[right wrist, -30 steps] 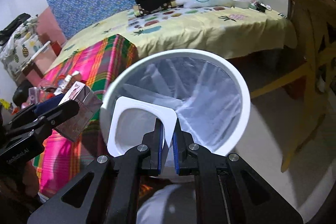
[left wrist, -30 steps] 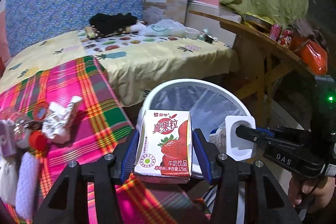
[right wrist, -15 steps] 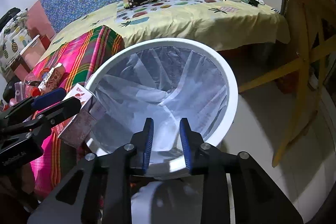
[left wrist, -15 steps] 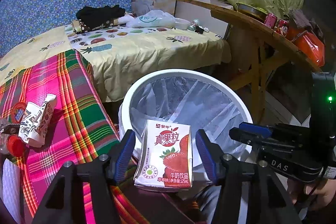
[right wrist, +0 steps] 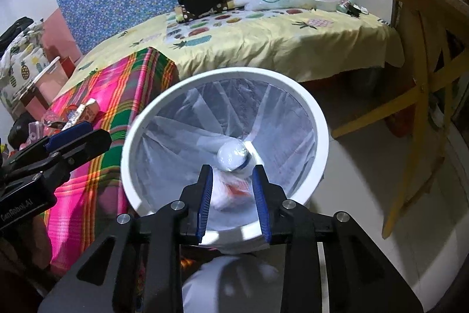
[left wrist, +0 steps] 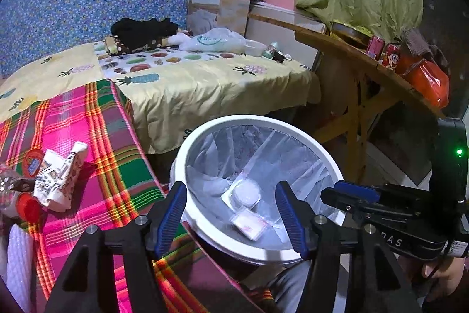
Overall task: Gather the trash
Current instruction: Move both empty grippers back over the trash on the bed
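Both grippers, left [left wrist: 231, 213] & right [right wrist: 231, 195], hanging wide w/ nothing held above bin [left wrist: 328, 163]; next reaching left of bin for wrapper [left wrist: 60, 181], approaching low.

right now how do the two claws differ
The left claw is spread wide over the near rim of the white bin, while the right claw shows a narrower gap. Beyond the left claw lie a round white cup and a small carton in the bin; the right claw frames that cup directly. Both are open and hold nothing, with blue pads.
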Motion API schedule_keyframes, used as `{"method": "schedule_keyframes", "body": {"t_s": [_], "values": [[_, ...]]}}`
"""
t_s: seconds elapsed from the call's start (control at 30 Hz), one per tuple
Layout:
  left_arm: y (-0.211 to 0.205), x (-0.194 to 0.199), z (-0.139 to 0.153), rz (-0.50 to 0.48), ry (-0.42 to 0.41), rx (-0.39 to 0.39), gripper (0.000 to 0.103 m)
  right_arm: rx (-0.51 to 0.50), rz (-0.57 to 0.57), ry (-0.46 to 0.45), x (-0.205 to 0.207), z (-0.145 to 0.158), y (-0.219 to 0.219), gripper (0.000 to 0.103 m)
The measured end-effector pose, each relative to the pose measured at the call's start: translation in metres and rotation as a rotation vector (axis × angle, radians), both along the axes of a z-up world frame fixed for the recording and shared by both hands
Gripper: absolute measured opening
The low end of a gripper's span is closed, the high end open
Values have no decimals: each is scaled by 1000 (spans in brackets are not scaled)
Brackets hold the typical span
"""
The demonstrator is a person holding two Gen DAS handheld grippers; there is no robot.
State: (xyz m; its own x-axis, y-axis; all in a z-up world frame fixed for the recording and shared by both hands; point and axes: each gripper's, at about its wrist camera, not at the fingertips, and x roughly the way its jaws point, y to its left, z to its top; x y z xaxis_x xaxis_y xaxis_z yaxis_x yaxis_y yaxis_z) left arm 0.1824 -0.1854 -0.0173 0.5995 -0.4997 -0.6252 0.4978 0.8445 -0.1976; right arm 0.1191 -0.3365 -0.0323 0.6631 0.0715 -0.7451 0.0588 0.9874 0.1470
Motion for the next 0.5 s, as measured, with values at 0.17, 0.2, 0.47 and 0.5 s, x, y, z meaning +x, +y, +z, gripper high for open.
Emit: {"method": "schedule_keyframes", "body": {"t_s": [0.17, 0.2, 0.47, 0.5], "values": [[15, -9, 3, 41, 5, -5, 63, 6, 31, -36, -4, 6, 9, 29], [19, -11, 3, 50, 5, -5, 63, 8, 42, -45, -5, 8, 12, 29], [67, -36, 3, 184, -4, 5, 62, 36, 156, -93, -12, 12, 44, 30], [72, -39, 3, 199, -5, 7, 62, 40, 169, -94, -13, 12, 48, 30]]}}
